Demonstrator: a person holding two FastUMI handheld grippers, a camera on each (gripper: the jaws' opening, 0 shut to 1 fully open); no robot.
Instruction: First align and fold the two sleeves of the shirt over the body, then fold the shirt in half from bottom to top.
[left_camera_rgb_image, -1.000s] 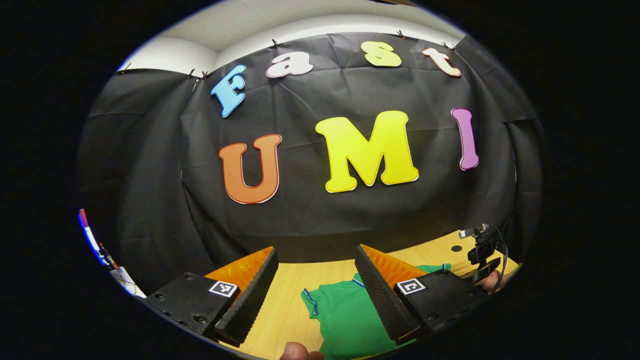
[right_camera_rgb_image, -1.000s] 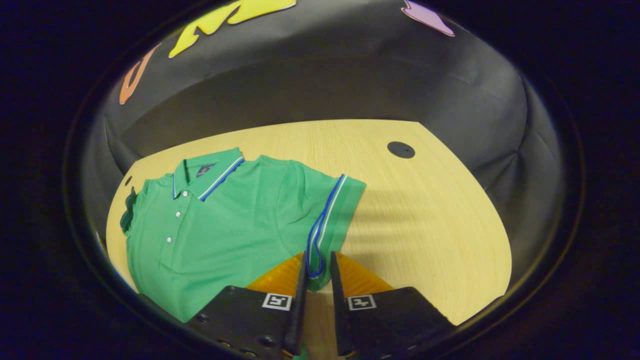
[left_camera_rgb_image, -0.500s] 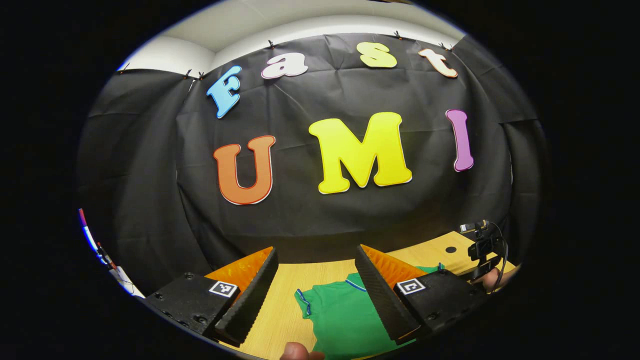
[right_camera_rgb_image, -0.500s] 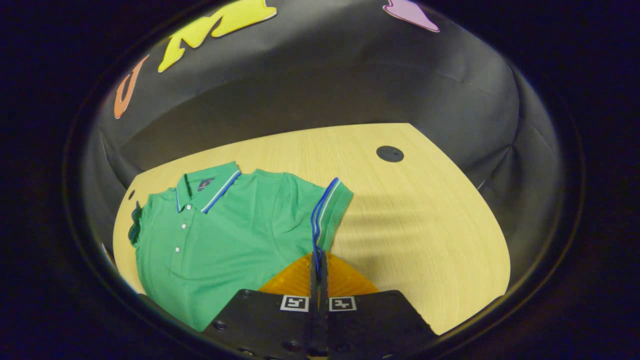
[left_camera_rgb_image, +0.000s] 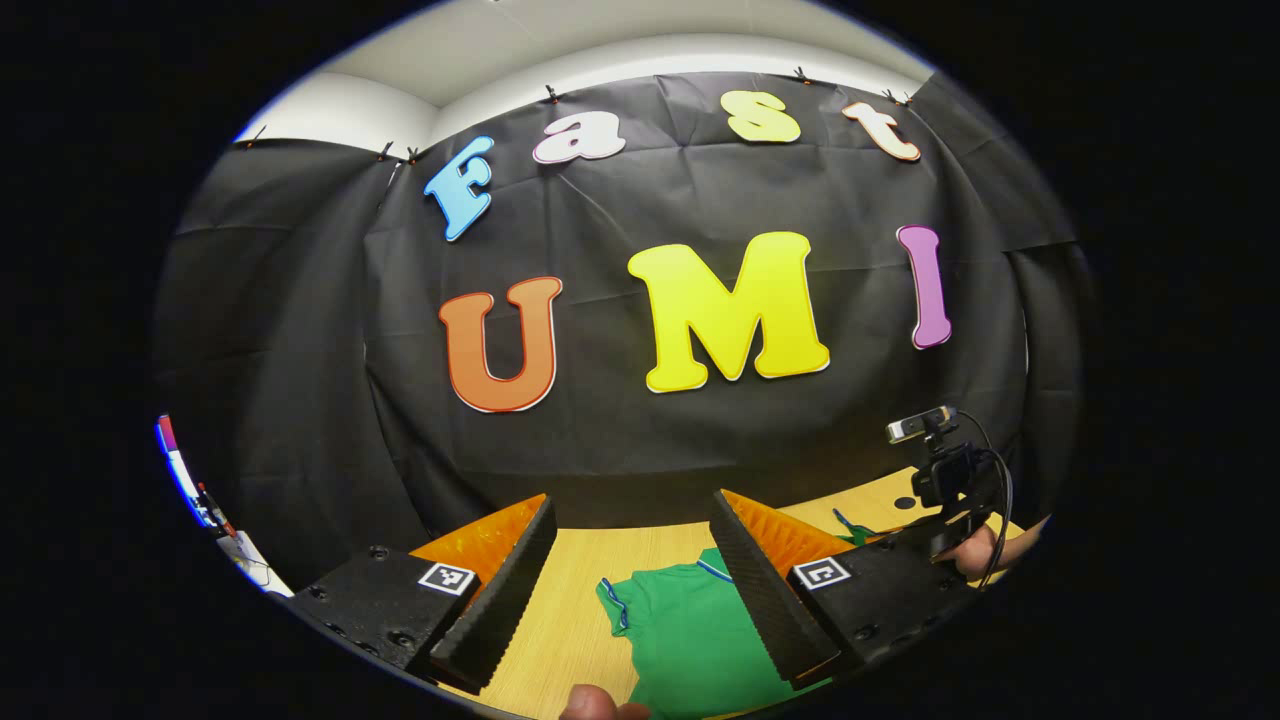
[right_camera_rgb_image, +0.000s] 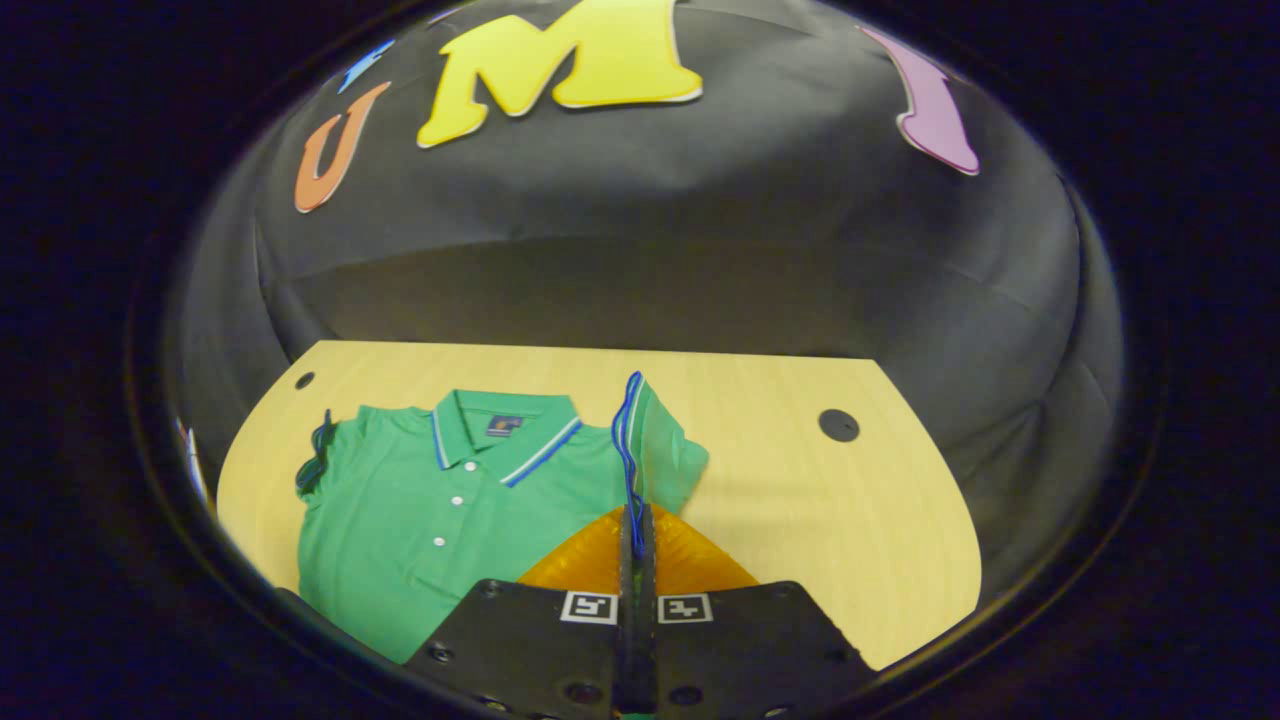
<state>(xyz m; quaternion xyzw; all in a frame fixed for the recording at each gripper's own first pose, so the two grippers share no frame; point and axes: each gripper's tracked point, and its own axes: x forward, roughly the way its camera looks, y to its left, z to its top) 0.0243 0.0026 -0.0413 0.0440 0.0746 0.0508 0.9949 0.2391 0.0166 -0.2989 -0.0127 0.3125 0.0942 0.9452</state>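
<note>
Shirt: a green polo shirt (right_camera_rgb_image: 420, 520) lies flat on the table, in the lower left of the right gripper view, front side up, with its collar toward the booth wall and white buttons down the front. In the left gripper view the shirt (left_camera_rgb_image: 690, 640) shows at the bottom centre, between the two fingers of that gripper.
Right sleeve of the picture: the sleeve (right_camera_rgb_image: 650, 450) with the blue and white edge is lifted off the table and stands up, just right of the collar, in the centre of the right gripper view.
Other sleeve: the sleeve (right_camera_rgb_image: 318, 462) at the left edge of the shirt lies on the table.
Right gripper: the right gripper (right_camera_rgb_image: 637, 530) is at the bottom centre of its own view; its two fingers are pressed together on the striped edge of the lifted sleeve. In the left gripper view it (left_camera_rgb_image: 935, 500) shows at the lower right, held by a hand (left_camera_rgb_image: 985, 550).
Left gripper: the left gripper (left_camera_rgb_image: 635, 570) has its fingers wide apart and holds nothing; it is above the table, with the shirt seen in the gap.
Table: a light wooden table (right_camera_rgb_image: 800, 520) with a dark round hole (right_camera_rgb_image: 838, 425) at the right of the shirt.
</note>
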